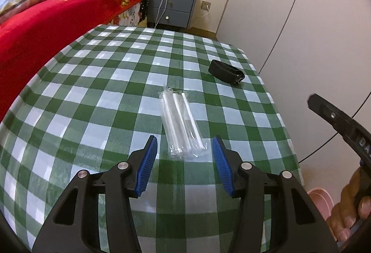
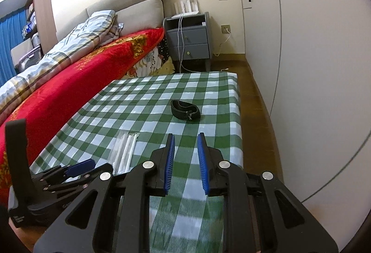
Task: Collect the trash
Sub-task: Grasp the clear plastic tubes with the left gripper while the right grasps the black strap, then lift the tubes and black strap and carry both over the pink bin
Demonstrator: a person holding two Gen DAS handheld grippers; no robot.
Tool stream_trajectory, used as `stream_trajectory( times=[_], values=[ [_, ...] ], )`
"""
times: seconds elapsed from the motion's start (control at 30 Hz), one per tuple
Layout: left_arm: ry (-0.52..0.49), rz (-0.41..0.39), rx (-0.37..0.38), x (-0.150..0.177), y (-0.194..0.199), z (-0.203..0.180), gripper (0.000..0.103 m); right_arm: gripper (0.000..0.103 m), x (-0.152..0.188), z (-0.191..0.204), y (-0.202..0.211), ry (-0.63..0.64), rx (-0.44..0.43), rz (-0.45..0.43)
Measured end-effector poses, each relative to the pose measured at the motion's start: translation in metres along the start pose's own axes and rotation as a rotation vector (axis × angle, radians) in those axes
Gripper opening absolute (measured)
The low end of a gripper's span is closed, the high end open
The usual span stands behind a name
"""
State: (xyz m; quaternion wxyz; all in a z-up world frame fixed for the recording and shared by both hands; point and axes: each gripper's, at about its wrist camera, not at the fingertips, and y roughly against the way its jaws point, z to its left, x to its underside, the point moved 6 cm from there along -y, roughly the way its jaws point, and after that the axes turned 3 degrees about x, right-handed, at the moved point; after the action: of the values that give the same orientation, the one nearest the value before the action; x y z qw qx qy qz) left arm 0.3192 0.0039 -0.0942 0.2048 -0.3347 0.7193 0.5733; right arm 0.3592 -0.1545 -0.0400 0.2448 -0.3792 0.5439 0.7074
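A clear plastic packet of white straws (image 1: 183,123) lies in the middle of the green-checked table (image 1: 97,95). My left gripper (image 1: 185,144) is open, its blue pads on either side of the packet's near end, just above the cloth. A black pouch (image 1: 226,72) lies further back on the right. In the right wrist view my right gripper (image 2: 185,139) is open and empty above the table's near right part; the pouch (image 2: 185,110) lies ahead of it and the straw packet (image 2: 124,150) to its left, beside the left gripper (image 2: 78,168).
A bed with a red blanket (image 1: 46,30) runs along the table's left side. A grey nightstand (image 1: 172,5) stands beyond the far edge. White wardrobe doors (image 1: 301,21) are on the right. A pink bin (image 1: 321,200) sits on the floor at the near right.
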Motion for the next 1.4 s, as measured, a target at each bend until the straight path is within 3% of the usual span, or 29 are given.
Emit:
stream_trajectory(
  times=[0.07,0.1,0.13,0.33,0.47,0.57,0.67,0.8,0.87,0.93,1.0,1.17,1.4],
  values=[
    [0.008,0.008,-0.007,-0.001,-0.002,0.004,0.049,0.026,-0.001,-0.001,-0.012,0.008,0.005,0.007],
    [0.013,0.014,-0.006,-0.002,-0.003,0.005,0.049,0.036,-0.002,-0.001,-0.018,0.008,0.004,0.013],
    [0.02,0.023,-0.003,-0.001,-0.006,0.007,0.049,0.041,-0.002,-0.002,-0.025,0.007,0.0,0.021],
    [0.008,0.05,0.0,-0.003,-0.017,0.004,0.047,0.043,-0.013,0.0,-0.065,0.003,-0.014,0.065],
    [0.005,0.065,-0.02,-0.003,-0.023,0.004,0.04,0.049,-0.031,0.005,-0.09,0.05,-0.012,0.077],
    [0.006,0.092,-0.022,0.001,-0.027,0.008,0.024,0.052,-0.042,0.015,-0.113,0.128,-0.001,0.096],
    [0.016,0.095,-0.023,0.002,-0.026,0.015,0.01,0.054,-0.043,0.025,-0.141,0.162,-0.03,0.174],
    [0.047,0.082,-0.016,-0.001,-0.022,0.026,0.007,0.054,-0.032,0.039,-0.166,0.249,-0.019,0.248],
    [0.052,0.079,-0.012,-0.001,-0.02,0.027,0.007,0.041,-0.029,0.041,-0.168,0.276,0.005,0.249],
    [0.055,0.073,-0.011,-0.002,-0.017,0.028,0.007,0.016,-0.029,0.039,-0.164,0.261,0.002,0.253],
    [0.065,0.067,-0.006,-0.004,-0.014,0.03,0.007,0.008,-0.028,0.038,-0.157,0.241,-0.011,0.257],
    [0.07,0.05,0.008,-0.008,-0.005,0.029,0.007,0.006,-0.024,0.041,-0.131,0.22,-0.019,0.242],
    [0.068,0.0,0.022,-0.009,0.031,0.024,0.003,0.006,-0.014,0.057,-0.055,0.188,-0.046,0.203]
  ],
)
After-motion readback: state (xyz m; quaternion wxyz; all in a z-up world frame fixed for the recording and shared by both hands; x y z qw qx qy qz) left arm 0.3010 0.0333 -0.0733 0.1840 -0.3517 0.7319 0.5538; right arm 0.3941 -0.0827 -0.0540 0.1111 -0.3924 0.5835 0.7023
